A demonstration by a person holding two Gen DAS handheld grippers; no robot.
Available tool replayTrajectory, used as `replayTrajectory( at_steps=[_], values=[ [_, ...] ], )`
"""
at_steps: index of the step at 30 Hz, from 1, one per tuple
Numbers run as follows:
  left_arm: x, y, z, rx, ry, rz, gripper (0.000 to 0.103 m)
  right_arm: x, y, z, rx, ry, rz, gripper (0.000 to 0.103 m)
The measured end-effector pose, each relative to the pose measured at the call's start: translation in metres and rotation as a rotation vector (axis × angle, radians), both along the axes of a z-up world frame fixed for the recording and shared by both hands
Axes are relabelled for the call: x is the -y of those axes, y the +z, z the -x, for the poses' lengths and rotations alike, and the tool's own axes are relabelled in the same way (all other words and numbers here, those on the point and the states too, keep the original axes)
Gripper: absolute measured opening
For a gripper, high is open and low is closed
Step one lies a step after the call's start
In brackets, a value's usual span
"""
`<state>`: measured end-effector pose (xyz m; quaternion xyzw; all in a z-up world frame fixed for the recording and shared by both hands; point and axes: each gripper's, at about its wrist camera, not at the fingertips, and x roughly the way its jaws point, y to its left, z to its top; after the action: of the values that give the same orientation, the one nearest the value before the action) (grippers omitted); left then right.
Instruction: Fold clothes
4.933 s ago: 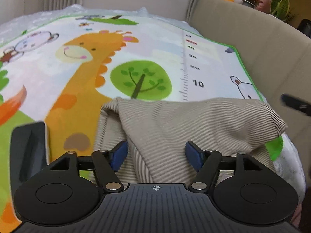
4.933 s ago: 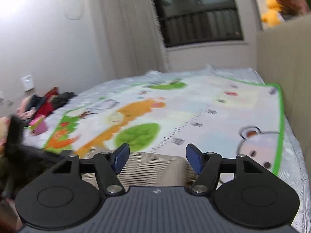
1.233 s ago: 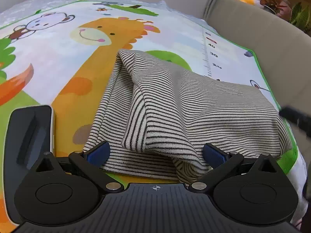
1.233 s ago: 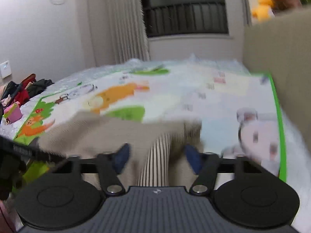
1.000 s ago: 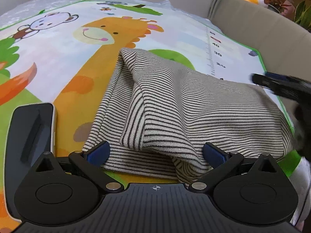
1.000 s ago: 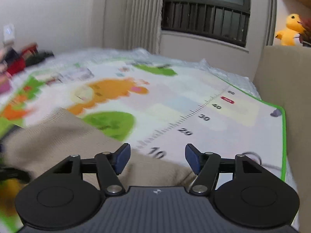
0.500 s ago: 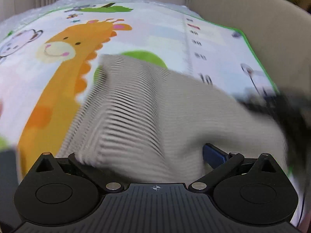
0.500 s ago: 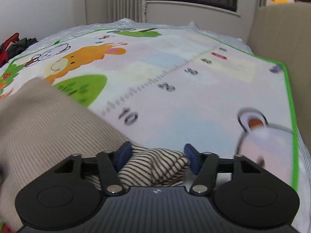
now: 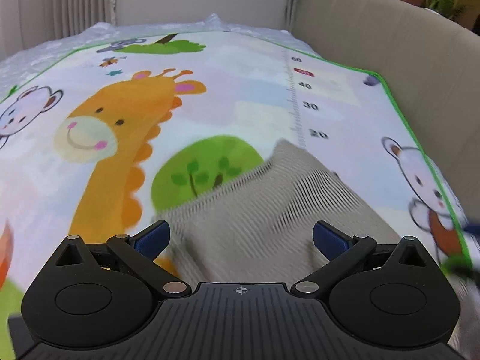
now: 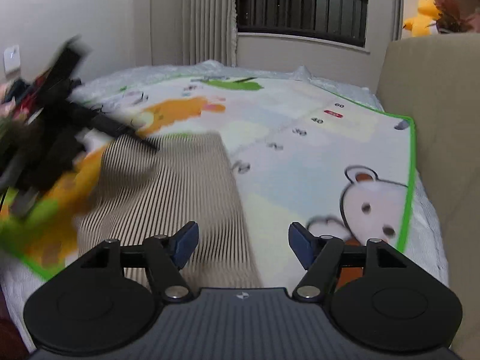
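Nearest in each wrist view are the tongs. The left tongs (image 9: 240, 237) stand wide apart over the beige, finely black-striped knit garment (image 9: 270, 210), gripping nothing. The right tongs (image 10: 243, 244) are likewise apart, empty, at the garment's right edge. The garment lies as a compact shape on the near right part of the cartoon-printed play mat with giraffe and ruler (image 9: 210, 96), which covers a bed. Beyond stands a beige padded headboard (image 9: 405, 39). Risk: motion blur suggests quick movement, and a tong tip catching the loose knit could drag the layers askew.
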<state>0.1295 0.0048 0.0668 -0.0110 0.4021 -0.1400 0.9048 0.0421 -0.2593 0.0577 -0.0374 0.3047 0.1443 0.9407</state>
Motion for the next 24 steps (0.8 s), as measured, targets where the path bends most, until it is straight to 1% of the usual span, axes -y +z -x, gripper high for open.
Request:
replayTrajectory(
  at_steps=[3,6,7,8,9,10,11,12,14,17,18,19,21,22,23,24],
  values=[
    [-0.011,0.004,0.024,-0.007,0.013,0.015,0.103,0.001,-0.004,-0.049,-0.077,0.007,-0.117,0.065],
    [-0.018,0.001,0.041,-0.082,-0.005,0.092,0.103,-0.007,-0.022,-0.087,-0.147,0.015,-0.131,0.065],
    [-0.019,-0.002,0.044,-0.13,-0.014,0.132,0.103,-0.011,-0.03,-0.093,-0.16,0.017,-0.11,0.065],
    [-0.02,-0.009,0.043,-0.195,-0.024,0.184,0.103,-0.013,-0.037,-0.095,-0.166,0.019,-0.091,0.065],
    [-0.021,-0.018,0.04,-0.259,-0.034,0.238,0.103,-0.011,-0.04,-0.091,-0.164,0.02,-0.099,0.065],
    [-0.02,-0.028,0.037,-0.319,-0.044,0.291,0.1,-0.009,-0.044,-0.087,-0.161,0.021,-0.107,0.065],
    [-0.018,-0.034,0.033,-0.345,-0.05,0.315,0.1,-0.004,-0.043,-0.079,-0.154,0.018,-0.119,0.065],
    [-0.015,-0.038,0.029,-0.342,-0.053,0.316,0.1,0.001,-0.043,-0.072,-0.146,0.015,-0.131,0.065],
    [-0.007,-0.038,0.013,-0.298,-0.07,0.301,0.098,0.012,-0.041,-0.054,-0.122,0.012,-0.119,0.065],
    [-0.005,-0.033,-0.019,-0.227,-0.028,0.265,0.082,0.023,-0.04,-0.034,-0.125,0.005,-0.11,0.065],
    [-0.004,-0.032,-0.03,-0.203,-0.01,0.252,0.07,0.025,-0.041,-0.028,-0.131,-0.002,-0.111,0.062],
    [-0.004,-0.03,-0.041,-0.18,0.008,0.24,0.061,0.026,-0.042,-0.023,-0.146,-0.009,-0.122,0.06],
    [-0.004,-0.027,-0.064,-0.133,0.045,0.214,0.062,0.02,-0.048,-0.011,-0.179,-0.031,-0.182,0.052],
    [-0.004,-0.026,-0.075,-0.11,0.063,0.202,0.066,0.015,-0.051,-0.005,-0.195,-0.037,-0.213,0.051],
    [-0.007,-0.024,-0.078,-0.104,0.077,0.206,0.066,0.007,-0.052,0.003,-0.18,-0.027,-0.192,0.05],
    [-0.012,-0.02,-0.072,-0.103,0.08,0.213,0.066,-0.002,-0.052,0.01,-0.164,-0.016,-0.169,0.05]
  ],
)
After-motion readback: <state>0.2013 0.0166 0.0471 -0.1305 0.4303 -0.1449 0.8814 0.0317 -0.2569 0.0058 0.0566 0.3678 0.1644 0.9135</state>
